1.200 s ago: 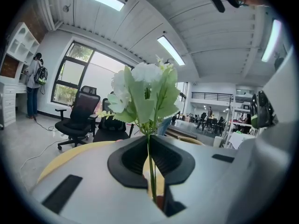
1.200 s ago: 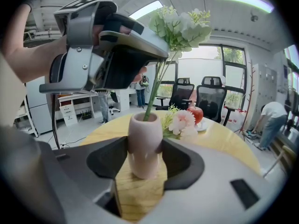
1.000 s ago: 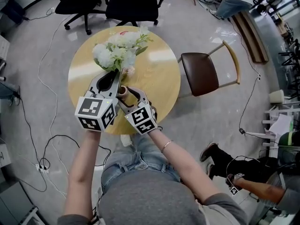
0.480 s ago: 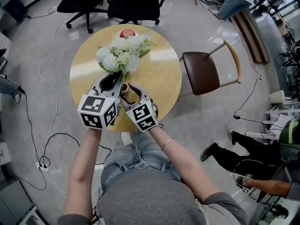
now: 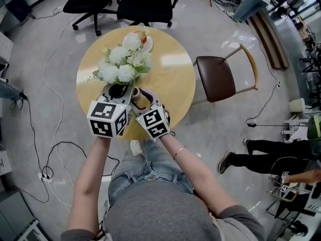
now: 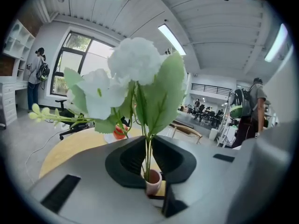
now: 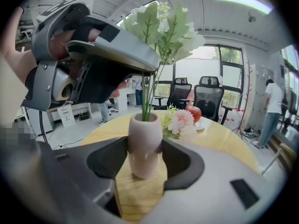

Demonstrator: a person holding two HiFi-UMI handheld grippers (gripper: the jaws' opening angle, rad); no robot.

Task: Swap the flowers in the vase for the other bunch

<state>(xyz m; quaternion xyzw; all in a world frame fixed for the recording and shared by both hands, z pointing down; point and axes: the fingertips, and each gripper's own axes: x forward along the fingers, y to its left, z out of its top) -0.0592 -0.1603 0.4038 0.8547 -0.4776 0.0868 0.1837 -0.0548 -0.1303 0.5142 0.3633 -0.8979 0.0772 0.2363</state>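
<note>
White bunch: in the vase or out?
In. Both gripper views show the green stems of the white bunch running down into the mouth of the vase. How deep they sit is hidden.

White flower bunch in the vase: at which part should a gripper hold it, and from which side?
Grip the bare green stems just above the vase mouth, coming level from the side. The stems stand upright in one thin bundle there; the white blooms and leaves above are wide and soft.
</note>
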